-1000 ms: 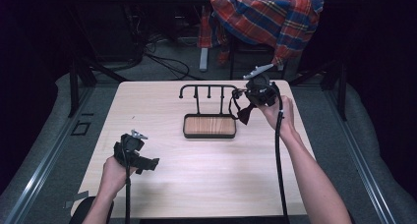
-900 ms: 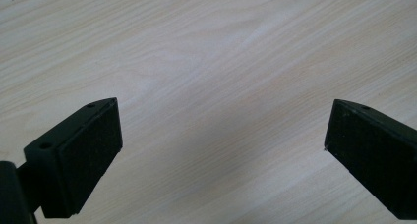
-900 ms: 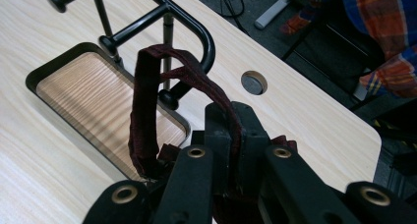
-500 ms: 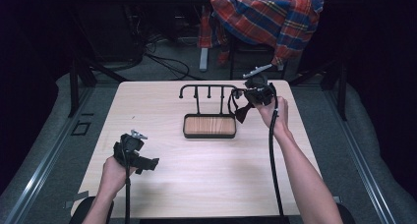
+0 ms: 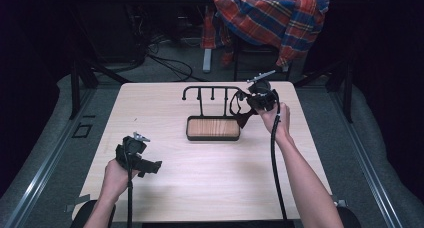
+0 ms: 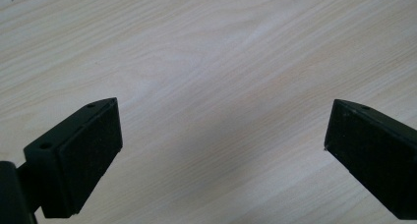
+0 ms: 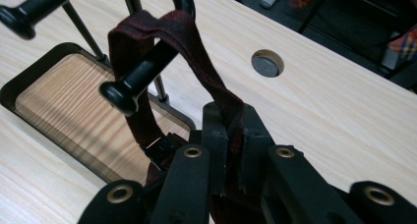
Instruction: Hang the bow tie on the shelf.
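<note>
The right tongs point(image 7: 231, 135) are clenched on a dark maroon fabric strap point(image 7: 162, 32), whose loop is draped over one knobbed black peg point(image 7: 135, 81) of a black metal hanger stand point(image 5: 210, 94). In the right gripper view the strap sits in the upper middle of the frame, running down from the peg into the pinched jaws at lower centre, and a small black buckle point(image 7: 164, 148) hangs on its other side just left of the jaws. In the high view these tongs point(image 5: 245, 108) are right of centre, at the stand's right end. The stand rises from a black-rimmed tray with a wood-grain floor point(image 5: 212, 128) at the middle of the pale wooden tabletop point(image 5: 210, 188).

The left tongs point(image 5: 152, 165) lie at the lower left of the high view, well apart from the stand, released, with nothing between the jaws in the left gripper view.

A round cable hole point(image 7: 267, 63) pierces the tabletop at the upper right of the right gripper view. A red, blue and white plaid cloth point(image 5: 272, 15) hangs at the top of the high view. No brand, label or writing can be read anywhere.
</note>
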Tool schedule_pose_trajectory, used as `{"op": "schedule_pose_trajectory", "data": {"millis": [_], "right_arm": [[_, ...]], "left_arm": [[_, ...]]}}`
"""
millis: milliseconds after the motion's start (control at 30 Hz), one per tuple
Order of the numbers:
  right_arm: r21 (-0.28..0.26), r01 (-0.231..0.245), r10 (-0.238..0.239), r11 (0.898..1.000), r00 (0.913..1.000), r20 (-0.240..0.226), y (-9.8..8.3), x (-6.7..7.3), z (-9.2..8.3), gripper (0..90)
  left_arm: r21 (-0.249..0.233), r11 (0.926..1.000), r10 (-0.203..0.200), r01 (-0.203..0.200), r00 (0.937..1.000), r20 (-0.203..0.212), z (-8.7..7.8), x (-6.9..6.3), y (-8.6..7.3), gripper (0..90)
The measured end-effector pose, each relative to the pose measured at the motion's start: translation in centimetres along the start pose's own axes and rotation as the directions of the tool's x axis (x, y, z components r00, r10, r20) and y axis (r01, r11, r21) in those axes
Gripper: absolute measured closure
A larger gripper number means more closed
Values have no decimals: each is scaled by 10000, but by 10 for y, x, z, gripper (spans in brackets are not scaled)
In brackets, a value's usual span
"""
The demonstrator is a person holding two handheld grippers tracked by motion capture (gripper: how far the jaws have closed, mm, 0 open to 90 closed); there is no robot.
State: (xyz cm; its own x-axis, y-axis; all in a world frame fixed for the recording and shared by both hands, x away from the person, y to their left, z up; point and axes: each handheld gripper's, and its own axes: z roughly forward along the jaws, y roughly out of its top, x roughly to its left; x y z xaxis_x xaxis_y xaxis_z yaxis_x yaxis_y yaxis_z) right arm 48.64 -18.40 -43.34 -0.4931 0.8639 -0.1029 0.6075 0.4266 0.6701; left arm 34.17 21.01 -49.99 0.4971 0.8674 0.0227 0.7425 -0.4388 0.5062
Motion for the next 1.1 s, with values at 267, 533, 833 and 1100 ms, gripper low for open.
{"op": "schedule_pose_trajectory", "data": {"millis": [267,533,833,1100], "right_arm": [[136,-162,168,9998,9989,-439,-5,0,8,791],[196,-143,159,9997,9963,-848,-5,5,10,706],[176,-123,140,9998,9949,-996,-11,5,6,628],[248,225,-201,9994,9956,-912,-17,3,-8,523]], "left_arm": [[8,10000,22,-22,10000,2,0,0,0,10],[0,10000,-6,6,10000,-20,0,0,0,10],[11,10000,23,-23,10000,1,0,0,0,11],[19,10000,3,-3,10000,-5,0,0,0,11]]}}
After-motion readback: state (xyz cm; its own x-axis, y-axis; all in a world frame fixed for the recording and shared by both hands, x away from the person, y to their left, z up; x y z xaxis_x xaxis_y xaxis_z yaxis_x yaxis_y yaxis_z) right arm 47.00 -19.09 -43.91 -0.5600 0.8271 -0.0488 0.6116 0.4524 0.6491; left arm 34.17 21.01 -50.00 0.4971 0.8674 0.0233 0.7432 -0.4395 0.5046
